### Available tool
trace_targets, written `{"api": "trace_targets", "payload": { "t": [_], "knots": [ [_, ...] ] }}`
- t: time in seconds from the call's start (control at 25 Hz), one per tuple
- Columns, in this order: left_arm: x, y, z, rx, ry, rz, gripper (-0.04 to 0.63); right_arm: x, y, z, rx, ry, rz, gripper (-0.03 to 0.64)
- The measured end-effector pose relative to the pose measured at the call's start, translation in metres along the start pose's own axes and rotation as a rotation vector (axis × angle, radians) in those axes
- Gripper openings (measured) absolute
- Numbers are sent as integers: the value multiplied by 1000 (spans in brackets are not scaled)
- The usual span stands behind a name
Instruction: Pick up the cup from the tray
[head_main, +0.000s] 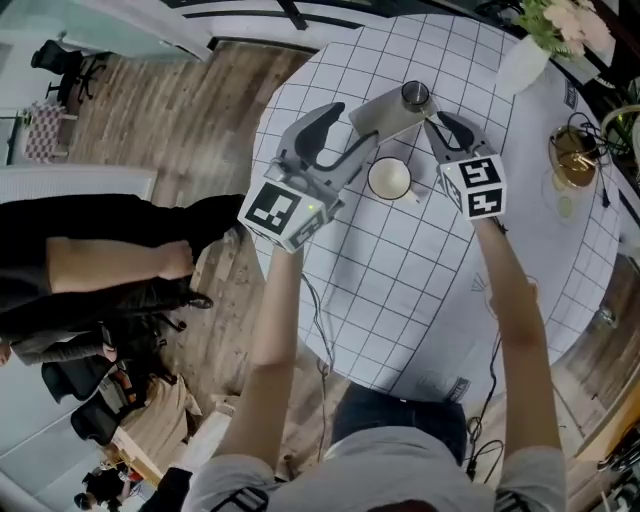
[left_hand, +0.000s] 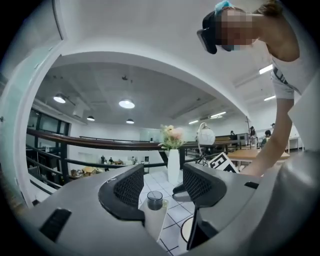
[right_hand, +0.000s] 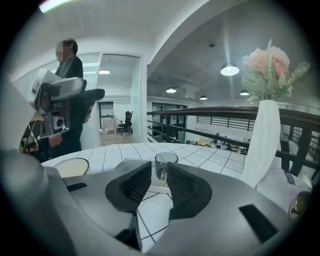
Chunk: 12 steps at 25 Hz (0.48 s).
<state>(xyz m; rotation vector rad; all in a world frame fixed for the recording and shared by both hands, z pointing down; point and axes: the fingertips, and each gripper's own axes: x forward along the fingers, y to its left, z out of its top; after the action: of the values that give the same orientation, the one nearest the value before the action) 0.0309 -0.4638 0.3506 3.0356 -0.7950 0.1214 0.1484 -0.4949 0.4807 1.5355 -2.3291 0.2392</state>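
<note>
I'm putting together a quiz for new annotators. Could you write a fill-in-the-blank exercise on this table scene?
1. The glass cup stands at the end of a flat ___.
2. The table is white with a dark ___ pattern.
3. The tall white vase holds ___.
4. In its own view, the right gripper shows the cup's ___ in the gap between its tongs.

Missing words: tray; grid; flowers; handle.
</note>
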Motion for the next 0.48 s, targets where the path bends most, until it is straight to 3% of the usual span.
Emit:
{"api": "trace_targets", "payload": {
  "t": [0.16,0.48],
  "knots": [
    [-4,-9,-10,-41,-8,9,228,27,-1,-20,-36,73,2,86],
    [-18,-2,-37,-75,15,46,199,48,-6,-31,-17,100,5,84]
  ]
}}
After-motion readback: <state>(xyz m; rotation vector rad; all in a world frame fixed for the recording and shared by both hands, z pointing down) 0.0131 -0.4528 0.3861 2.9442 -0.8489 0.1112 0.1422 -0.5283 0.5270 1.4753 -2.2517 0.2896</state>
